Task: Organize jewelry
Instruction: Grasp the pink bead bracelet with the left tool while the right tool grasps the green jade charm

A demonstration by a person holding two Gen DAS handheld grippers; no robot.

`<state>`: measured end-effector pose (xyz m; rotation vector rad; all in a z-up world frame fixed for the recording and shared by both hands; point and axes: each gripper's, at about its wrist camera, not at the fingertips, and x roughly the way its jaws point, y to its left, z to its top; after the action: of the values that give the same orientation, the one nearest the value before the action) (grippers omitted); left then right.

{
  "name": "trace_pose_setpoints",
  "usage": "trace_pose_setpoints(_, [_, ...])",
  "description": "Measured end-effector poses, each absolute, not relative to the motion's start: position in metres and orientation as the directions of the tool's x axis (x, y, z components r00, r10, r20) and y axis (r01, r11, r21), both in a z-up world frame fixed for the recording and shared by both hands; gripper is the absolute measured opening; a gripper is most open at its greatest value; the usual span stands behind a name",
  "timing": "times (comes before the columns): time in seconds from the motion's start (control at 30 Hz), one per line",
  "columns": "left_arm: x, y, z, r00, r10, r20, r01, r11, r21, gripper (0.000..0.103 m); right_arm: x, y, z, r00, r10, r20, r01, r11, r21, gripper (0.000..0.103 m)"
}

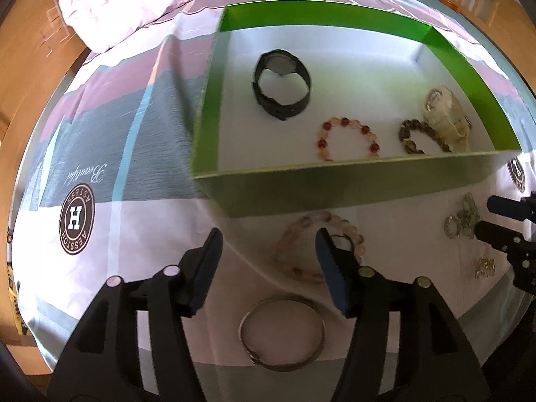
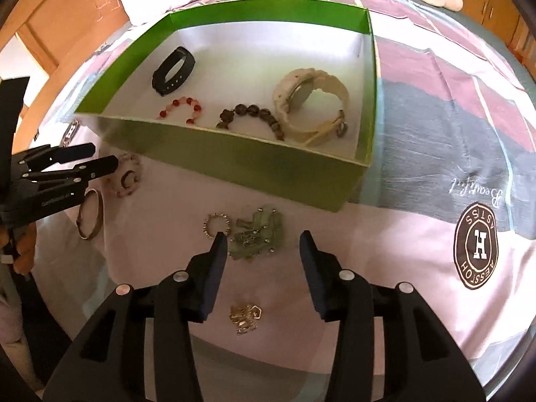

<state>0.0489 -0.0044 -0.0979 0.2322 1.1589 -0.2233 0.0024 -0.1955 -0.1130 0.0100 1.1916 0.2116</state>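
The left gripper (image 1: 268,251) is held apart, empty, above the bedspread (image 1: 140,234); a pale bead bracelet (image 1: 294,234) lies between its fingers. The right gripper (image 2: 264,244) is likewise apart, with a green bracelet (image 2: 259,234) between its fingertips, before the green box (image 2: 254,164).

1 green box (image 1: 351,187), 2 watches (image 1: 281,83) (image 1: 445,117), 3 bead bracelets (image 1: 348,137) (image 1: 418,135) (image 1: 301,244), 1 bangle (image 1: 281,333), 1 ring (image 2: 217,226), 2 hand-held grippers (image 1: 268,261) (image 2: 264,261).
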Motion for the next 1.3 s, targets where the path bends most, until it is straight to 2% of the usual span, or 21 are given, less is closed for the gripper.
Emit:
trace_pose_setpoints(0.07, [0.048,-0.007,-0.099,0.38,-0.053,-0.923,0.301,0.951,0.069,0.061,0.003,-0.193,-0.118,0.346,0.145,-0.927,-0.178,0.98,0.087,0.045])
trace_pose_setpoints(0.1, [0.048,-0.007,-0.099,0.378,-0.051,-0.924,0.303,0.95,0.072,0.061,0.002,-0.19,-0.121,0.337,0.138,-0.931,-0.192,0.978,0.076,0.041])
trace_pose_setpoints(0.2, [0.048,-0.007,-0.101,0.375,-0.047,-0.926,0.303,0.95,0.075,0.061,0.001,-0.186,-0.122,0.337,0.151,-0.929,-0.217,0.973,0.08,0.019])
trace_pose_setpoints(0.27, [0.047,-0.008,-0.101,0.375,-0.05,-0.926,0.307,0.949,0.074,0.061,0.001,-0.187,-0.119,0.341,0.171,-0.925,-0.222,0.97,0.097,0.009])
trace_pose_setpoints(0.37, [0.046,-0.01,-0.101,0.374,-0.049,-0.926,0.315,0.946,0.077,0.061,-0.001,-0.19,-0.114,0.348,0.21,-0.914,-0.218,0.966,0.138,0.006])
trace_pose_setpoints(0.6, [0.045,-0.012,-0.101,0.373,-0.049,-0.926,0.32,0.944,0.079,0.065,-0.003,-0.205,-0.095,0.418,0.239,-0.876,-0.177,0.968,0.179,0.006])
trace_pose_setpoints(0.87, [0.05,0.001,-0.097,0.378,-0.051,-0.924,0.284,0.957,0.063,0.067,0.006,-0.225,-0.103,0.4,0.203,-0.894,-0.074,0.979,0.189,0.006])
trace_pose_setpoints(0.97, [0.047,-0.004,-0.099,0.353,-0.083,-0.932,0.314,0.949,0.034,0.068,0.005,-0.22,-0.107,0.389,0.202,-0.899,-0.087,0.979,0.182,0.015])
trace_pose_setpoints(1.03, [0.043,-0.013,-0.1,0.354,-0.088,-0.931,0.353,0.935,0.046,0.071,0.005,-0.209,-0.108,0.391,0.201,-0.898,-0.124,0.978,0.165,0.026])
trace_pose_setpoints(1.1, [0.039,-0.019,-0.102,0.351,-0.084,-0.932,0.383,0.922,0.061,0.072,0.004,-0.2,-0.108,0.405,0.188,-0.895,-0.153,0.979,0.137,0.041])
trace_pose_setpoints(1.3, [0.037,-0.026,-0.108,0.342,-0.068,-0.937,0.402,0.912,0.08,0.075,0.016,-0.186,-0.121,0.417,0.192,-0.888,-0.167,0.977,0.133,0.042])
